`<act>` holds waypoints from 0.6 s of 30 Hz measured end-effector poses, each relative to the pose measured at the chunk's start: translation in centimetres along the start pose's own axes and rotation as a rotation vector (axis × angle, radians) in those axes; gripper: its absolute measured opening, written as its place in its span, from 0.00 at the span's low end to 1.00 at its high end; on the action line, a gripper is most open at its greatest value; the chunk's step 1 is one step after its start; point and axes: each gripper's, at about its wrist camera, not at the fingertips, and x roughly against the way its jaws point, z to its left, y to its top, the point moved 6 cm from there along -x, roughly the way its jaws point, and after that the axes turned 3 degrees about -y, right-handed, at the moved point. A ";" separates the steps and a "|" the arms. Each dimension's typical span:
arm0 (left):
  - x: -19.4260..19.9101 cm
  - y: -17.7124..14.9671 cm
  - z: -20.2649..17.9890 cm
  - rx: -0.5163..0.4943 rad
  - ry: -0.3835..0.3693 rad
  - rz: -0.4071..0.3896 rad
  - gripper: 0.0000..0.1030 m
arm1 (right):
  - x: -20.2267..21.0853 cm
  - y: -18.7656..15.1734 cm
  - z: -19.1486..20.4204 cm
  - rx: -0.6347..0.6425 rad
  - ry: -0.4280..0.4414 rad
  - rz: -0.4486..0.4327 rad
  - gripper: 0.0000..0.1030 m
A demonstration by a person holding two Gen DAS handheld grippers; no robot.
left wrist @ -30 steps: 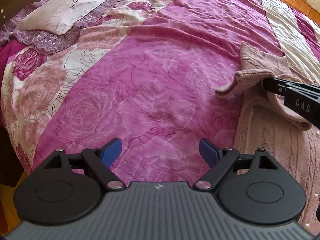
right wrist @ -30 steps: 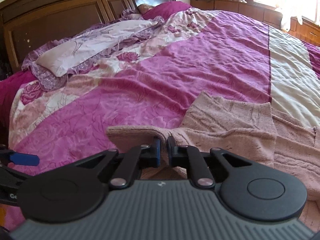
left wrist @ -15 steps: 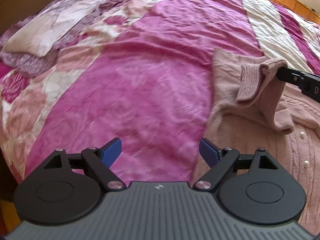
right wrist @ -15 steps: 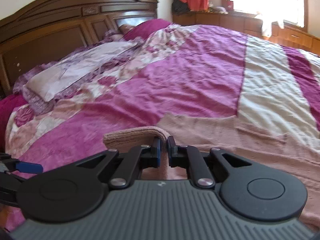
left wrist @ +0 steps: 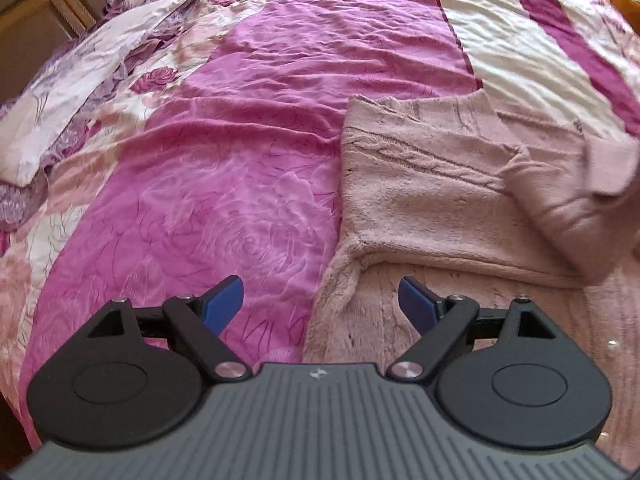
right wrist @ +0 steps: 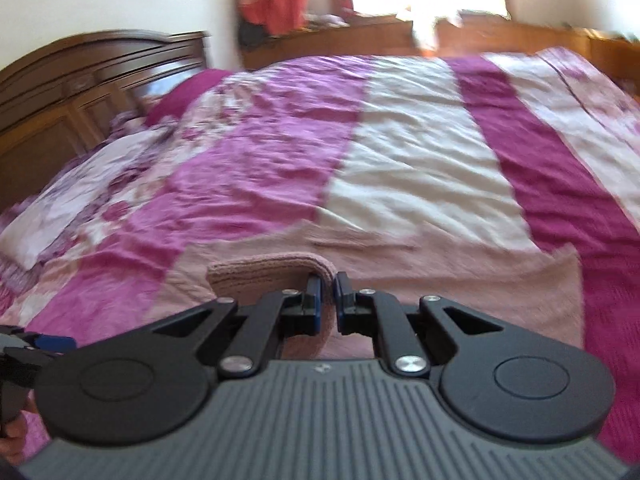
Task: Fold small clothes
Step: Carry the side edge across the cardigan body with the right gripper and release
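Your right gripper [right wrist: 328,284], clamped on the sleeve [right wrist: 272,276], has carried it across the sweater [left wrist: 420,200]; the fold is progressing. Left gripper [left wrist: 322,300] stays apart, idle.

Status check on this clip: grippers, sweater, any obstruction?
Left gripper open, empty, over sweater edge. Right gripper shut on sleeve, carried across the body. Nothing in the way on bedspread.

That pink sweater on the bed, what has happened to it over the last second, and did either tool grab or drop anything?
The right gripper stayed shut on the sleeve cuff and carried it rightward across the pink sweater, so the sleeve now lies folded over the body. Nothing was let go. The left gripper stayed open and empty, shifting over the sweater's left edge. The bedspread is unchanged.
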 end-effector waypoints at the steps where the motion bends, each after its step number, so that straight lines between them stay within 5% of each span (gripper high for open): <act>1: -0.3 0.0 -0.1 -0.003 0.001 0.004 0.87 | -0.2 -0.5 -1.1 -0.022 -0.013 0.011 0.10; 11: -0.5 1.3 -1.3 -0.045 0.003 -0.006 0.87 | -0.7 -5.0 -9.6 -0.193 -0.123 0.128 0.12; 18: -0.4 3.8 -2.8 -0.066 -0.023 -0.033 0.87 | 1.7 -5.7 -11.5 -0.152 -0.117 0.183 0.15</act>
